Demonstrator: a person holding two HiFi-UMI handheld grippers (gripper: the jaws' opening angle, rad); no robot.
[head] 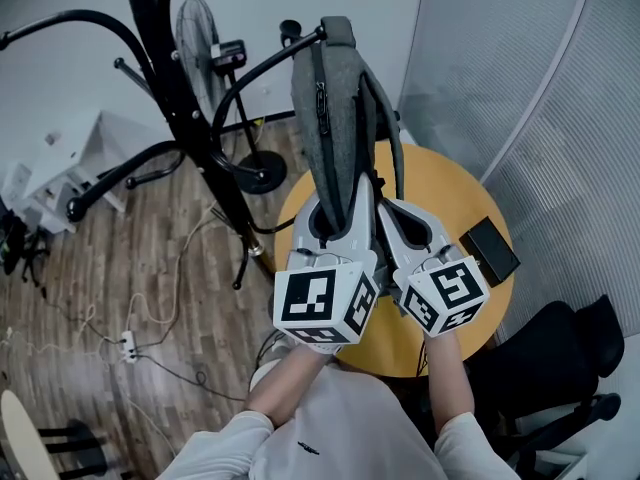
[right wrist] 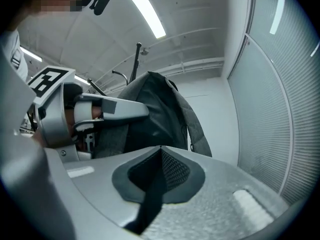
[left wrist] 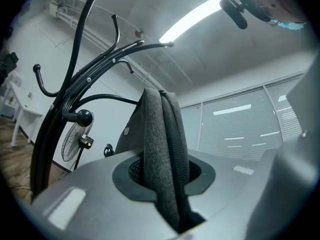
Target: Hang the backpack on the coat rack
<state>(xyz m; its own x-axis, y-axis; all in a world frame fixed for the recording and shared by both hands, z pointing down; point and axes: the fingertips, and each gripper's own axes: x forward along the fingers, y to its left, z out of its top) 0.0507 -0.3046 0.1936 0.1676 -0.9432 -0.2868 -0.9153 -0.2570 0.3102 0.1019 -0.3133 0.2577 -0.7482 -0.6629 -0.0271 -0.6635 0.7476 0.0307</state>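
1. The left gripper (head: 338, 220) (left wrist: 162, 170) has its jaws part-way closed and clamped on the grey backpack (head: 330, 108) (left wrist: 160, 129). A thick fold of fabric with a ribbed strap edge fills the gap between the pads.
2. The right gripper (head: 396, 218) (right wrist: 159, 170) has its jaws drawn almost together. They pinch a thin dark strip, apparently the backpack's webbing. A grey shoulder strap (head: 392, 138) runs down toward it.
3. The backpack hangs upright in the air from both grippers, above the round wooden table (head: 445, 183).
4. Its top sits right at the tip of a curved hook arm (head: 270, 63) of the black coat rack (head: 185, 108) (left wrist: 60, 104). Whether it has caught there cannot be told.
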